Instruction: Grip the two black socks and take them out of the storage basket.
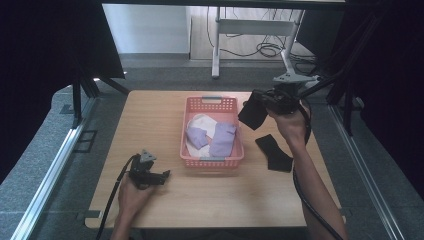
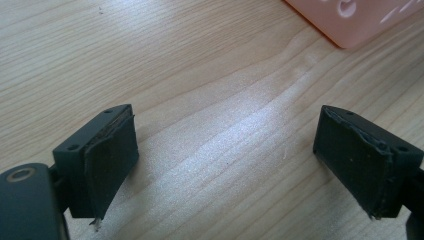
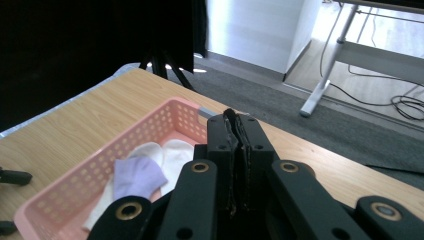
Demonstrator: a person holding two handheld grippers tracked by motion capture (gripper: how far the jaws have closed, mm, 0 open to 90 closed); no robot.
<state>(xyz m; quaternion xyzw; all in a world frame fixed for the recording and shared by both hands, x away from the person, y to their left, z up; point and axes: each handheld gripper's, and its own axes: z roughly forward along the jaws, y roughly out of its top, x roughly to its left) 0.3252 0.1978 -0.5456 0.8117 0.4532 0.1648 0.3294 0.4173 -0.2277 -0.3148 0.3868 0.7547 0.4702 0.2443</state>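
A pink basket [image 1: 210,161] stands mid-table, holding white cloth [image 1: 201,121] and lilac socks [image 1: 223,138]. My right gripper [image 1: 259,104] hovers just right of the basket's far corner, shut on a black sock [image 1: 252,117] that hangs from it. In the right gripper view the jaws [image 3: 235,122] are pressed together with a thin dark edge of the sock [image 3: 233,150] between them, above the basket [image 3: 150,131]. A second black sock [image 1: 274,152] lies flat on the table right of the basket. My left gripper [image 1: 165,174] rests on the table at the front left, open [image 2: 225,145] over bare wood.
The wooden table [image 1: 150,125] has free room on its left half and along the front. A corner of the basket [image 2: 350,20] sits ahead of the left gripper. Black stands and curtains flank the table; a desk frame and cables [image 1: 260,47] lie beyond.
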